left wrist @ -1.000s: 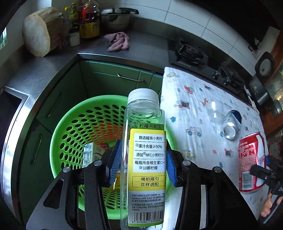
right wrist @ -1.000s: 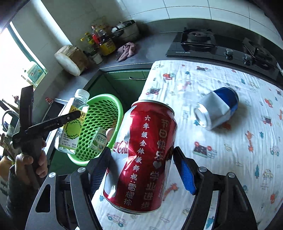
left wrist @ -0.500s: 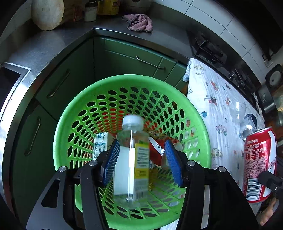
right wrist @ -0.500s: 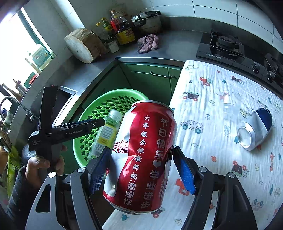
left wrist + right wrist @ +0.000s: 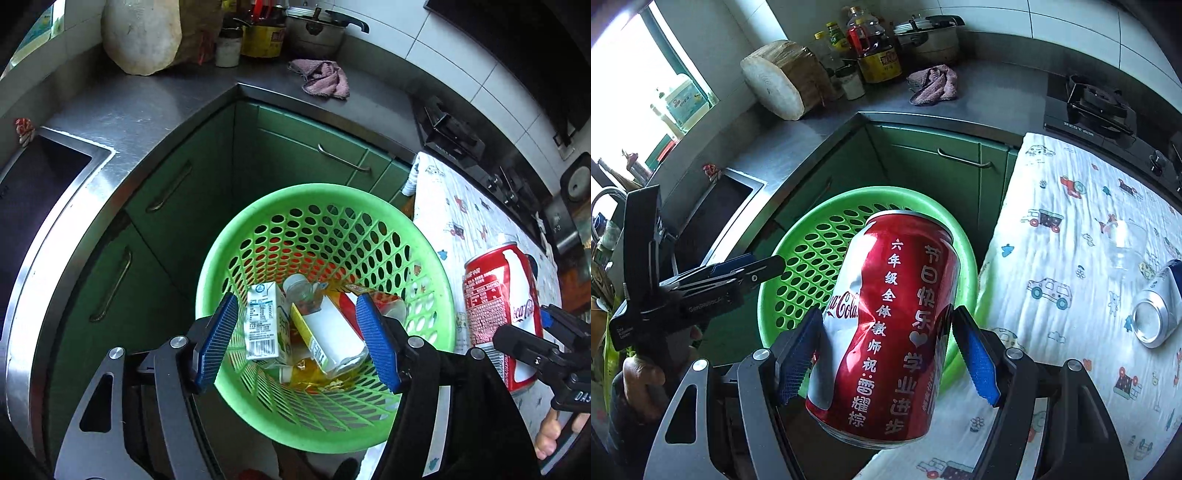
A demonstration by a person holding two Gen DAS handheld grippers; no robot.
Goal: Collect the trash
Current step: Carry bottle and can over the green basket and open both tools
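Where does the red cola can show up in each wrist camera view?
Left wrist: red can at the right edge, held by the right hand-held gripper.
Right wrist: red can centre, between the blue pads.
Shared landmark: green basket.

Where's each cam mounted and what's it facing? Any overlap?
Left wrist: on left gripper, looks steeply down into the basket; own open fingers show, plus right gripper and thumb.
Right wrist: on right gripper, faces down over the can it clamps; left gripper and hand show.
Shared: basket, can, rag, counter.
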